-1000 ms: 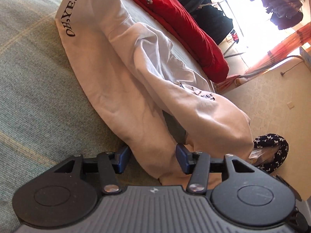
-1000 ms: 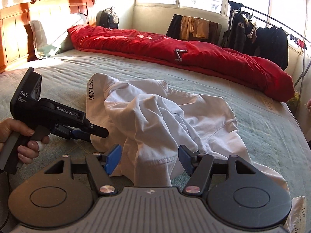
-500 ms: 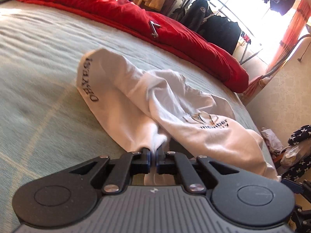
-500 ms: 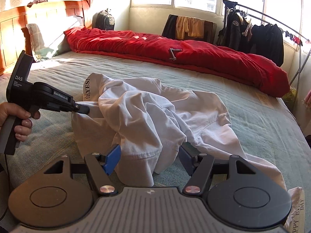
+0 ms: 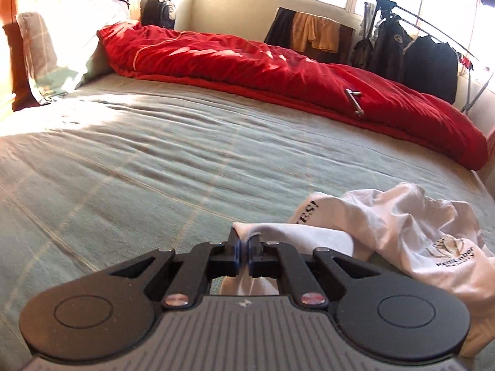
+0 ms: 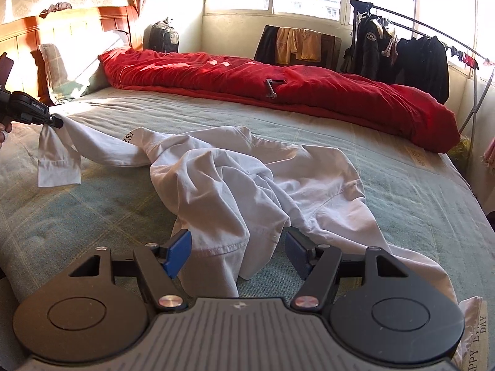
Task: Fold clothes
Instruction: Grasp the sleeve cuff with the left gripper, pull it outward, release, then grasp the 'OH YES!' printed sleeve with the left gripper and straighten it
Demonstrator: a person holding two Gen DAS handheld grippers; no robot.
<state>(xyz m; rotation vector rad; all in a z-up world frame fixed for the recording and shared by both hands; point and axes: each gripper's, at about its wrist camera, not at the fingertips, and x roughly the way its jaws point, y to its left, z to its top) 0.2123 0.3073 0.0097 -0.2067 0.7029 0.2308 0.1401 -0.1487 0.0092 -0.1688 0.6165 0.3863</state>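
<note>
A crumpled white shirt [image 6: 235, 179] with black lettering lies across the green bed [image 6: 92, 216]. In the right wrist view my left gripper [image 6: 57, 122] is at the far left, raised above the bed and shut on the end of one sleeve [image 6: 58, 167], which hangs stretched from it. The left wrist view shows that gripper [image 5: 244, 244] pinching white cloth, with the rest of the shirt [image 5: 402, 225] to its right. My right gripper [image 6: 236, 244] is open low over the shirt's near hem; a fold lies between its blue pads [image 6: 179, 252] without being pressed.
A red duvet [image 6: 278, 89] runs along the far side of the bed, with a small metal part on it. Pillows [image 6: 71, 71] and a wooden headboard are at the back left. A rack of dark clothes [image 6: 417, 55] stands by the window.
My left gripper closed on the sleeve end, then lifted and swung away to the left, pulling the sleeve out straight. The right gripper stayed where it was.
</note>
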